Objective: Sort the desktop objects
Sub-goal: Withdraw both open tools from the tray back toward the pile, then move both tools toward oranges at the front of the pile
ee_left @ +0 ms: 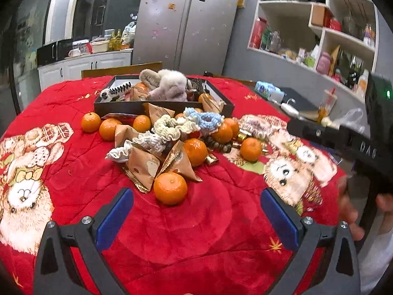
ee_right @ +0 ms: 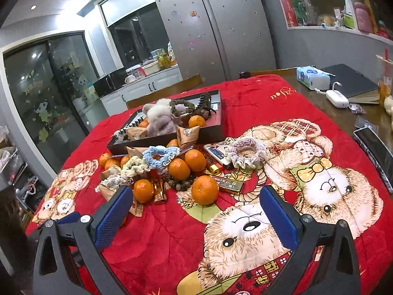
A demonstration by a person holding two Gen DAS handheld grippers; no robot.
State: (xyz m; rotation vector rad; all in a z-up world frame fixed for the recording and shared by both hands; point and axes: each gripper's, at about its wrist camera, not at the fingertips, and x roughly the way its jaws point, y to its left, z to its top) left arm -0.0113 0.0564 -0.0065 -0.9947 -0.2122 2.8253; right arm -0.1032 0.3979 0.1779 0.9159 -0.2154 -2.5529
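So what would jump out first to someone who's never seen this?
The bright red plush blanket with cartoon bears covering the table, and in its middle a jumbled heap of small orange tangerines, crocheted scrunchies and brown paper packets. Behind the heap sits a shallow black box holding a fluffy grey-white toy.

Left gripper [ee_left: 196, 211]: black plastic finger arms, triangular cutouts, blue rectangular pads [ee_left: 115, 217], silver round screws at the pivots. Right gripper [ee_right: 196, 211]: same build, blue pads [ee_right: 113, 217] with fine mesh texture, silver screws. From the left wrist view, the right unit's black body shows white lettering and a green LED; bare-skinned hand [ee_left: 348, 211] on it, white sleeve below.
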